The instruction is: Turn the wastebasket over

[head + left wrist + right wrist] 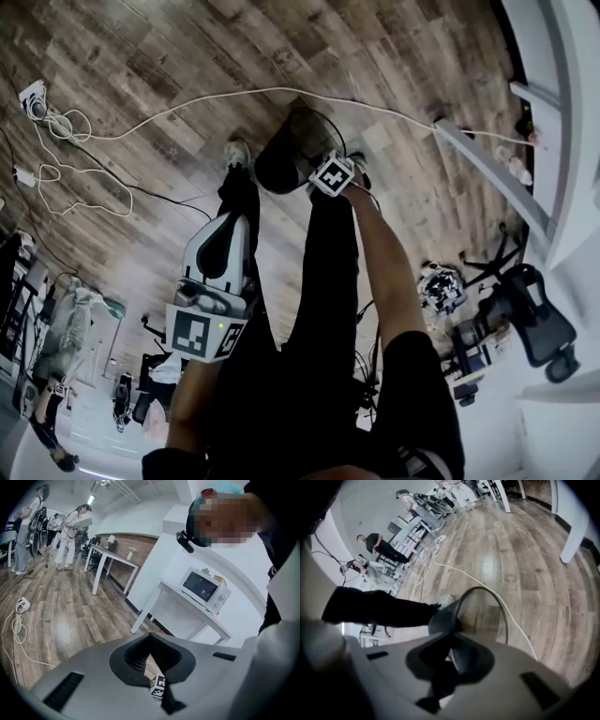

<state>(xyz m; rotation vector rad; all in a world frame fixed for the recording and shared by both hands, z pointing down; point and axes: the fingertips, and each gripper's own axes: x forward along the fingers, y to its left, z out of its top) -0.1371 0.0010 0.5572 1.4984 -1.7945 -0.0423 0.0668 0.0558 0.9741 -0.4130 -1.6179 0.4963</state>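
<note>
Evidently mid-step: the right claw (451, 637) was clamped on the rim of the wastebasket (442, 620), which sat tilted directly ahead of it. The left claw (151, 638) was closed and empty. Next, I judged, a wrist roll would invert it.

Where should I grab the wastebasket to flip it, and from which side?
Take the wastebasket by its thin rim, coming from above on the side nearest you. The rim is exposed there and looks thin enough to pinch. The right gripper is shut on it there.
</note>
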